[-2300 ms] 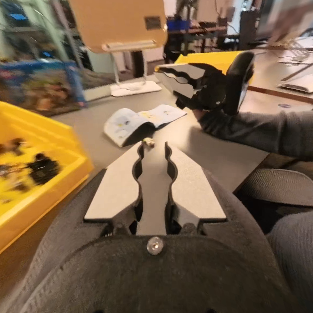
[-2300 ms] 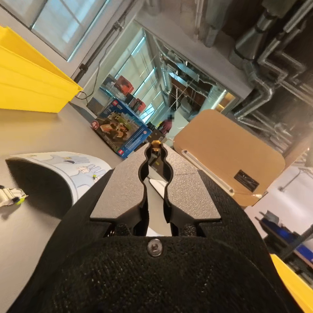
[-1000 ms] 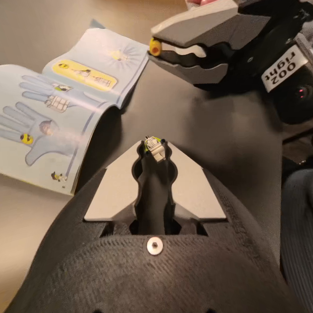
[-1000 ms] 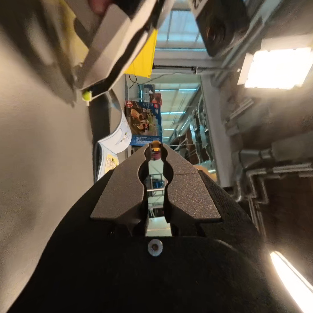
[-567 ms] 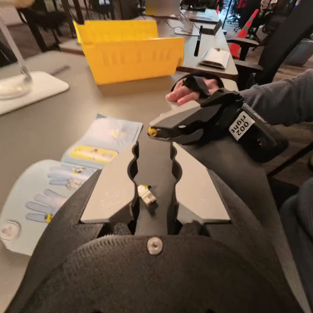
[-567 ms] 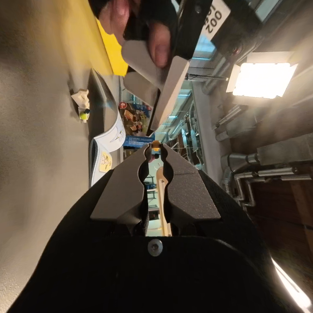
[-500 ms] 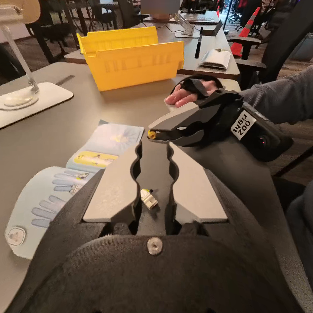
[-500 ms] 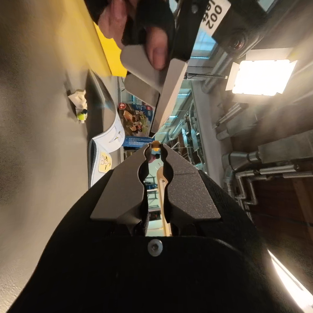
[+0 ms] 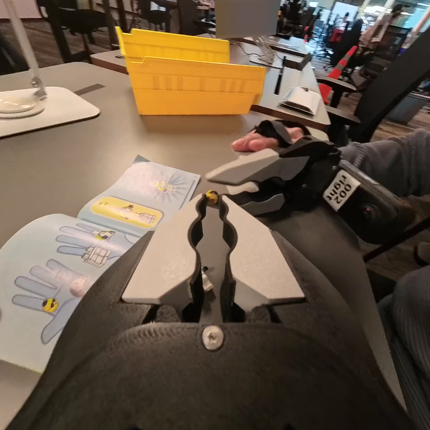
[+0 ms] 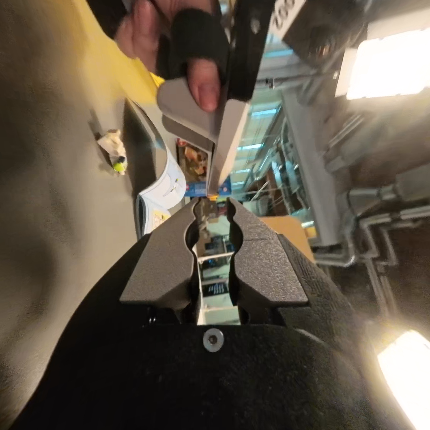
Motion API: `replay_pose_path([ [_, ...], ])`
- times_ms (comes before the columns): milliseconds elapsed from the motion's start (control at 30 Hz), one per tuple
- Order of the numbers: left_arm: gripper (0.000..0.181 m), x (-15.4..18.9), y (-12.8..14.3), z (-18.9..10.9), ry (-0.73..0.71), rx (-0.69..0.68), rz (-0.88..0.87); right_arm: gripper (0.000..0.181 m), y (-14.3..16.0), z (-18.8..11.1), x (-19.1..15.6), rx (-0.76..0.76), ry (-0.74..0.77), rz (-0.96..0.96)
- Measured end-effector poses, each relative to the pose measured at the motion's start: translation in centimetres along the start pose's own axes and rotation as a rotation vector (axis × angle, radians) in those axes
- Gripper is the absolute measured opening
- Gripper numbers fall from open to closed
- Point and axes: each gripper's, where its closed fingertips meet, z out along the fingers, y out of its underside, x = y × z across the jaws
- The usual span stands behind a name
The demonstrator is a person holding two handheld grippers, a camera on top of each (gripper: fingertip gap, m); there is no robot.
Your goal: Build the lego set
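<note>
The yellow minifigure head (image 9: 212,197) sits at the tips of the left gripper (image 9: 212,200), pinched between the two grey fingertips; the left claw is closed on this piece. In the right wrist view the head (image 10: 213,198) appears only as a small yellow-orange spot just beyond the tips, so finer detail cannot be read.

The right gripper (image 10: 212,202) is rolled onto its side and points at the left one. Its jaws stand apart with a clear gap between the tips, and nothing is held between them. In the left wrist view the right gripper (image 9: 217,186) shows the same parted jaws, with the head just below the upper finger and beside the lower one.

The white minifigure body (image 9: 206,281) lies on the grey table (image 9: 69,149), seen through the gap between the left fingers, under the gripper. The right wrist view shows the body (image 10: 112,149) on its side with a lime-green part at one end, well apart from both sets of tips.

The open instruction booklet (image 9: 93,228) lies on the table to the left of the left gripper, its pages curved upward. Two yellow bins (image 9: 193,86) stand farther back. A white base plate (image 9: 46,111) sits at the far left. The set box (image 10: 194,162) is visible beyond the booklet in the right wrist view.
</note>
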Motion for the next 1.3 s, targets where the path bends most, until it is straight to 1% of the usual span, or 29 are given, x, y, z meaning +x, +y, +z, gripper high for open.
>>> replay_pose_path([
  [67, 0.008, -0.6, -0.1, 0.0, -0.042, 0.016, -0.043, 0.023, 0.8, 0.4, -0.2, -0.051, -0.017, 0.039],
  [133, 0.008, -1.1, -0.2, 0.0, -0.071, 0.038, -0.095, 0.023, 0.8, 0.4, 0.0, -0.06, -0.007, 0.038],
  [200, 0.008, -1.0, -0.3, 0.1, -0.06, 0.058, -0.131, 0.022, 0.6, 0.4, -0.2, -0.06, -0.015, 0.026],
  [300, 0.008, -0.6, 0.3, 0.7, -0.046, 0.031, -0.134, 0.018, 0.4, 0.5, -0.5, -0.058, -0.019, 0.01],
  [367, 0.008, -0.4, 0.4, 0.9, -0.04, 0.03, -0.14, 0.011, 0.5, 0.6, -0.8, -0.064, -0.035, 0.006],
  [567, 0.008, -0.5, 0.7, 0.8, -0.042, 0.014, -0.177, 0.008, 0.4, 0.7, -1.2, -0.067, -0.078, 0.049],
  [633, 0.008, -0.4, 1.5, 0.3, -0.06, -0.065, -0.17, 0.008, -0.3, 0.7, -2.0, -0.045, -0.107, 0.021],
  [667, 0.012, -0.6, 2.0, 0.0, -0.107, -0.102, -0.168, 0.008, -0.4, 0.8, -2.4, -0.049, -0.114, -0.015],
  [700, 0.041, -1.3, 2.9, -0.5, -0.202, -0.15, -0.168, 0.008, -0.3, 0.9, -2.2, -0.061, -0.092, -0.05],
  [733, 0.058, -1.8, 4.1, -1.0, -0.278, -0.213, -0.153, 0.008, -0.2, 1.0, -2.3, -0.063, -0.09, -0.062],
  [767, 0.069, -2.0, 5.1, -1.4, -0.329, -0.257, -0.148, 0.008, -0.1, 1.0, -2.3, -0.064, -0.095, -0.052],
  [800, 0.073, -2.0, 6.0, -1.6, -0.353, -0.286, -0.157, 0.008, 0.0, 1.0, -2.2, -0.068, -0.091, -0.041],
  [867, 0.068, -2.0, 7.6, -1.7, -0.368, -0.348, -0.176, 0.008, 0.0, 1.0, -2.2, -0.067, -0.092, -0.04],
  [1033, 0.046, -2.3, 7.8, -1.8, -0.381, -0.367, -0.159, 0.008, -0.4, 1.0, -2.8, -0.059, -0.108, -0.089],
  [1133, 0.033, -2.8, 8.1, -2.0, -0.424, -0.42, -0.08, 0.008, -0.6, 1.0, -3.4, -0.047, -0.142, -0.087],
  [1200, 0.023, -2.2, 8.1, -1.6, -0.385, -0.428, -0.073, 0.008, -0.8, 0.9, -4.1, -0.032, -0.181, -0.076],
  [1300, 0.022, -2.1, 8.0, -1.5, -0.352, -0.411, -0.033, 0.008, -0.8, 0.9, -4.3, -0.023, -0.204, -0.044],
])
